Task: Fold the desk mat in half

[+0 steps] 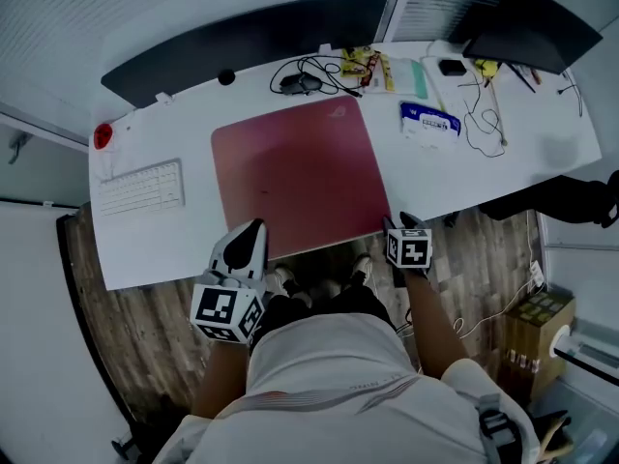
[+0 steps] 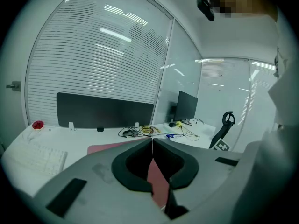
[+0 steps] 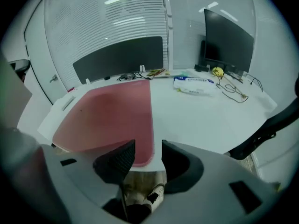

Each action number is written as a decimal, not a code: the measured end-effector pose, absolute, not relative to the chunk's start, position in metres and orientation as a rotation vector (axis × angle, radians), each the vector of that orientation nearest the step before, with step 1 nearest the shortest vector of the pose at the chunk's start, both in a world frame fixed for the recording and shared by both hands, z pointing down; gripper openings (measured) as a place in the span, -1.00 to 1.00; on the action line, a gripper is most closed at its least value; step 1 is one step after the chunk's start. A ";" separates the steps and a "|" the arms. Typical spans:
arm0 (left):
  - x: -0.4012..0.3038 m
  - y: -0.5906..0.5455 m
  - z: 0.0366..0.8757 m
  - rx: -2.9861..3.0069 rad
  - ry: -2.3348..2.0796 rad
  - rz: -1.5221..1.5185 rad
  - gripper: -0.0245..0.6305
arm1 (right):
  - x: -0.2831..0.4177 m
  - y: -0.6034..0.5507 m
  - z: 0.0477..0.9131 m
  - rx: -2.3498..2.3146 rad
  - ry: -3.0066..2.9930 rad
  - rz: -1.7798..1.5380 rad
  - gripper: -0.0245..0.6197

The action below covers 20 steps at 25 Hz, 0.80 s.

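Desk mat (image 1: 295, 177) lies flat on the surface (image 1: 484, 167), not yet folded. R gripper (image 3: 148, 148) is wide open and empty, w/ the mat's near-right corner just ahead of its jaws. L gripper (image 2: 152, 141) is closed tip to tip over the near-left corner, nothing pinched. Mat looks thin, floppy, light, prob. grippy underneath, so pinch both near corners right at the edge.

No writing can be read. The blue-and-white packet (image 1: 428, 119) near the far edge of the worktop (image 1: 484, 172) carries print too small to make out, and a pale mark at the far right corner of the desk mat (image 1: 300, 177) is just as illegible
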<state>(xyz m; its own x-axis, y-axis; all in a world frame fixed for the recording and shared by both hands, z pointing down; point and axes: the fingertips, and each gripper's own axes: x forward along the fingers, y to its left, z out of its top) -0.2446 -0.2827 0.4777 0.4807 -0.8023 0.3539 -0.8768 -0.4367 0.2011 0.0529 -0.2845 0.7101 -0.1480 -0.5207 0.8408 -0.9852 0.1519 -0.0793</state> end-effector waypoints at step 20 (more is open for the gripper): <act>-0.258 -0.268 0.476 2.340 -1.477 0.313 -0.88 | 0.022 -0.283 0.704 1.453 -1.881 0.933 -0.66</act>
<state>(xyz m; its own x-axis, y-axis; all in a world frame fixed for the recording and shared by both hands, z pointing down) -0.2583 -0.2681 0.4758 0.4307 -0.8240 0.3681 -0.9025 -0.3923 0.1778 0.0221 -0.2832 0.7035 -0.2393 -0.5651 0.7896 -0.9705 0.1624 -0.1779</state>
